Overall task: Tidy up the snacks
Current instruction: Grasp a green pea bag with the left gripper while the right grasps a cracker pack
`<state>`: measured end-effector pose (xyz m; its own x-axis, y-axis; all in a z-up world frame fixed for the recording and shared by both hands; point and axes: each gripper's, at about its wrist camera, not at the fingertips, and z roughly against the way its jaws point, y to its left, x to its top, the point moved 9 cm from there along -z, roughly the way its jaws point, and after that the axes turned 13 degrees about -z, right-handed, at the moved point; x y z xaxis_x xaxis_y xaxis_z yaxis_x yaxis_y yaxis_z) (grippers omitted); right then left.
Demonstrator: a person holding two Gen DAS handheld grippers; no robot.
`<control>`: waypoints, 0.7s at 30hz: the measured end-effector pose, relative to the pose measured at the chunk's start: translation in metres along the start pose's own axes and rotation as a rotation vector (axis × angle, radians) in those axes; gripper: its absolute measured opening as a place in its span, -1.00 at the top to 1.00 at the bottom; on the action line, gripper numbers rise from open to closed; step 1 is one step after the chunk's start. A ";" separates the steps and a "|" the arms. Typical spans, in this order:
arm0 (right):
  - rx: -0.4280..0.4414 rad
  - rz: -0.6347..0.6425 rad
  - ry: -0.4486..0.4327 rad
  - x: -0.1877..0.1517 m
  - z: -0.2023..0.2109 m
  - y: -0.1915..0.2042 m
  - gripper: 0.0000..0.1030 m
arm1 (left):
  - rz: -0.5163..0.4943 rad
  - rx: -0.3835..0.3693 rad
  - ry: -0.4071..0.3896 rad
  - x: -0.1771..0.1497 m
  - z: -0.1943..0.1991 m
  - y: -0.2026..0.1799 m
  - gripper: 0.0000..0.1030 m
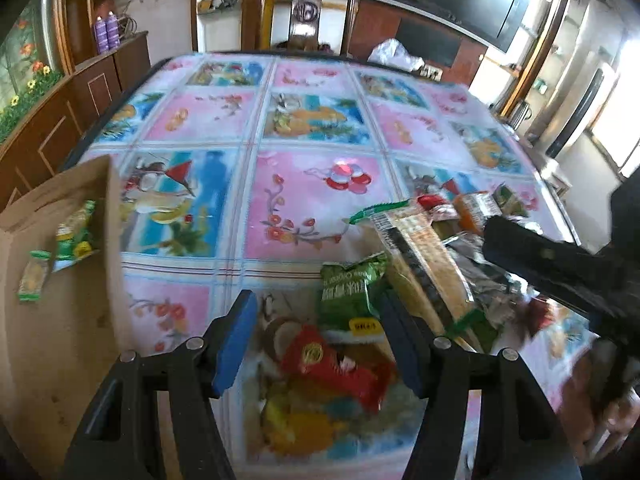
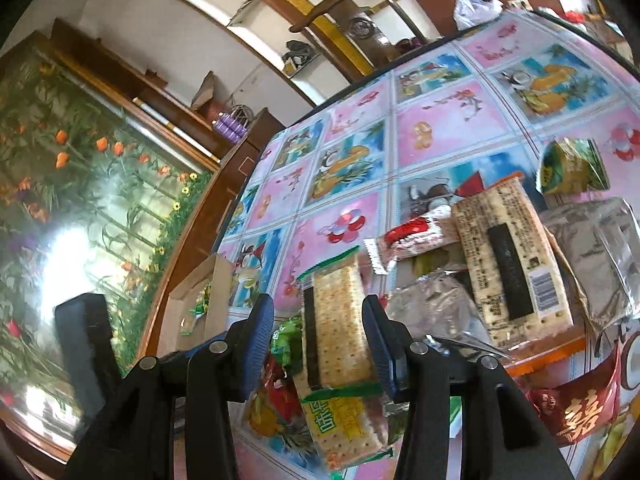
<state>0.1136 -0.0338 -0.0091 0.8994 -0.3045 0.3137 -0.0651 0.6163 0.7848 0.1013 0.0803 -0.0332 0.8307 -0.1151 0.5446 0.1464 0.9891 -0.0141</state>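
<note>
- Low in the middle of the right wrist view, your right gripper (image 2: 318, 344) had its blue pads either side of the green-edged cracker pack (image 2: 340, 328). A gap showed on both sides, so the fingers were spread around it and pinching nothing.
- That pack lay on other wrappers in the snack pile (image 2: 520, 264); had you closed there, it could have slid or dragged a neighbour along.
- Lower centre of the left wrist view, your left gripper (image 1: 320, 344) stood spread and empty over the red packet (image 1: 328, 364), with the green packet (image 1: 352, 292) just beyond its pads. Closing there risked catching both at once.
- At the right edge of that view, your other gripper's dark body sat close beside the pile; both tools working the same heap could have knocked together.
- Far left, the cardboard box (image 1: 52, 320) already held green packets. Its near wall stood tall, so a low carry could have clipped it.
- Both views were blurred, so aim was uncertain.
</note>
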 end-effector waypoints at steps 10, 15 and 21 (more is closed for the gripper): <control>-0.054 0.048 -0.005 -0.001 -0.006 -0.003 0.02 | -0.060 0.081 0.028 0.003 -0.038 -0.006 0.35; -0.127 0.119 -0.008 -0.004 -0.018 -0.004 -0.01 | -0.038 0.062 0.000 -0.003 -0.025 -0.002 0.45; -0.252 0.312 -0.029 -0.018 -0.039 0.009 -0.29 | 0.004 0.059 -0.065 -0.006 0.006 0.009 0.45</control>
<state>0.1140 0.0058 -0.0288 0.8403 -0.0930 0.5340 -0.2215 0.8402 0.4949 0.0941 0.0909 -0.0316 0.7943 -0.1068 0.5980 0.1096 0.9935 0.0317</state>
